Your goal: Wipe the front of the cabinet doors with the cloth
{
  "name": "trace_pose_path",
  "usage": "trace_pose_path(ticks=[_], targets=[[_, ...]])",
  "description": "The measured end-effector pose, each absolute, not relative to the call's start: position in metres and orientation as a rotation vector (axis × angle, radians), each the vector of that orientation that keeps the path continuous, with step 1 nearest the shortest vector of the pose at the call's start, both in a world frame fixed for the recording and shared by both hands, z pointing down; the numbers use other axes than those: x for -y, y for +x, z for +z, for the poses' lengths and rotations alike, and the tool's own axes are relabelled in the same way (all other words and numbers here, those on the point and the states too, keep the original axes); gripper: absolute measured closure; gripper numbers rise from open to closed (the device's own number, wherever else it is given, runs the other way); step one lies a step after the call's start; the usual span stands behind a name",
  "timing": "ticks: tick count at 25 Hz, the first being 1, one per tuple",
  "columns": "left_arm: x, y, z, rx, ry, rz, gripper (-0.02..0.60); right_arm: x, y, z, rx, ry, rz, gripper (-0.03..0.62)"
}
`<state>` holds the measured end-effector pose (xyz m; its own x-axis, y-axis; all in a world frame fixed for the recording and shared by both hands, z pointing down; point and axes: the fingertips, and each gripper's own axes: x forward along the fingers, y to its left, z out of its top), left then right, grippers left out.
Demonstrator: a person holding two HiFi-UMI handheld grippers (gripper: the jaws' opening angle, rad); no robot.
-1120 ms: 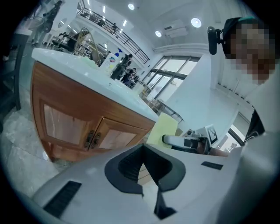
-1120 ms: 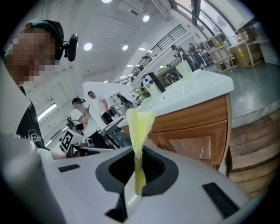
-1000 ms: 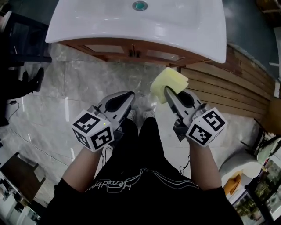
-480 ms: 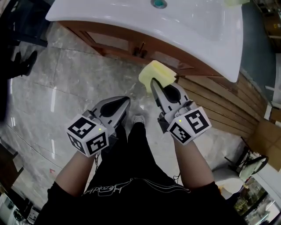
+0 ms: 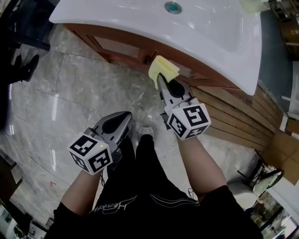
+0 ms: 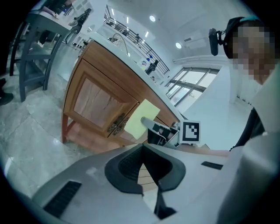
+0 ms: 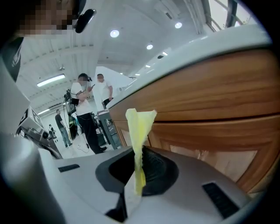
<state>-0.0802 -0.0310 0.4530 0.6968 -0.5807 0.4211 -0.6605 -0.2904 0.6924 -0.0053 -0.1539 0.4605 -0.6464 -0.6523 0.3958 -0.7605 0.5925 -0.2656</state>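
We have the right gripper (image 5: 160,80) clamped on the yellow cloth (image 5: 163,69), which stands up out of the jaws as a folded flap. The cloth is at the front of the wooden cabinet (image 6: 94,105), just under the white basin (image 5: 140,18) and close to the door handles (image 6: 115,126). We cannot tell whether it is touching the wood yet. The left gripper (image 5: 125,115) hangs low over the marble floor (image 5: 70,93), jaws together on nothing, well apart from the cabinet.

To wipe well, we judge that the broad face of the cloth should meet the door, not its thin edge, so the wrist needs to turn until the flap lies flat on the panel. Only the cloth should touch the wood, never the hard jaw tips. Overlapping strokes from the top rail downward would cover the panel, with care round the handles, where the flap could snag and pull loose.

By our count there are two grippers, one cloth in the jaws, one basin with one drain (image 5: 173,7) and a pair of handles. That suggests two doors: the left is plain to see and the right lies largely behind the cloth and gripper
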Motion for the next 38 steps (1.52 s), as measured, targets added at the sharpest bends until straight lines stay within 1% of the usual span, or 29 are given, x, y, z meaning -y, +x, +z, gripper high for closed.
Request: trace_pose_path(ticks=[11,23,31,38], targets=[[0.030,-0.073,0.464,0.933,1.951,0.113,0.575,0.172,-0.011,0.477,2.548,1.226,0.621,0.553],[0.027,-0.073,0.480,0.927,1.900,0.122,0.575,0.181,0.004,0.488,2.506,1.281,0.631,0.553],[0.035,-0.080,0.482,0.966,1.863,0.101,0.575,0.178,0.021,0.489,2.494,1.303,0.647,0.553],[0.028,-0.057,0.483,0.914,1.886,0.123,0.575,0.171,0.045,0.487,2.471,1.345,0.641,0.553]])
